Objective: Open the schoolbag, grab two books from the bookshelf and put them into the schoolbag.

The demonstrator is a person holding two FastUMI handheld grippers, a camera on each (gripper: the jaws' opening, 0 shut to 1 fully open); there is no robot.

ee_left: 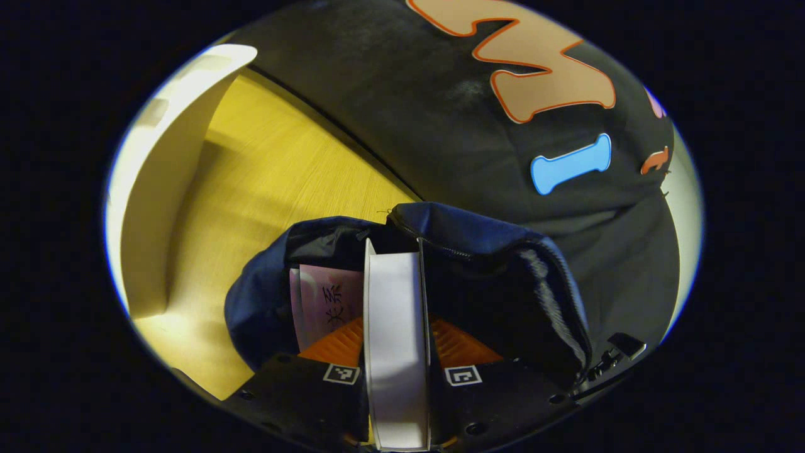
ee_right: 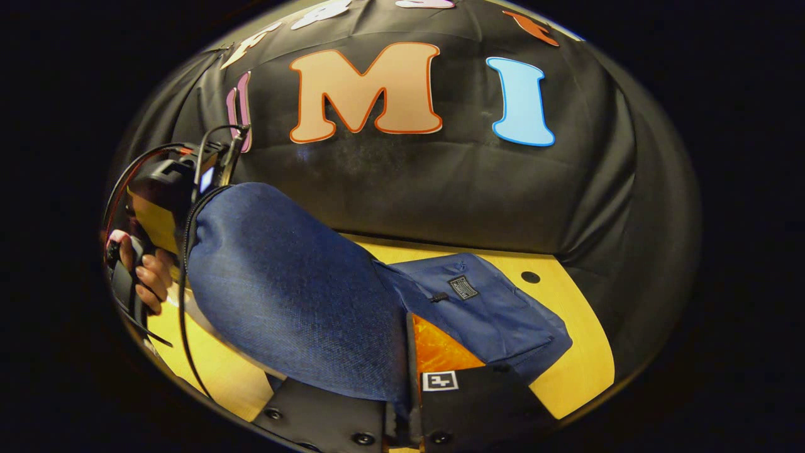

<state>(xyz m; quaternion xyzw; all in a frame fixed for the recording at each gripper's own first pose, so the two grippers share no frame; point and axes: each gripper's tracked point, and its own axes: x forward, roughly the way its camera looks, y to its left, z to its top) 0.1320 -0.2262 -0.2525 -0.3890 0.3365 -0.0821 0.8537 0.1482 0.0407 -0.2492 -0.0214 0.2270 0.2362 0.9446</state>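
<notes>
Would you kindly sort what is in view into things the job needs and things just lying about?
Job:
- schoolbag, open
- white book, in the left tongs, entering the bag
- book already inside
- right tongs, pinching the bag's fabric

Lying about:
- white bookshelf panel
- wooden table

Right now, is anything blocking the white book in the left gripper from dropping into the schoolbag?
Nothing visible blocks it. The white book, clamped in the left gripper, points into the navy fabric schoolbag's open mouth, beside a pale book already inside. The right gripper pinches the bag's fabric.
</notes>
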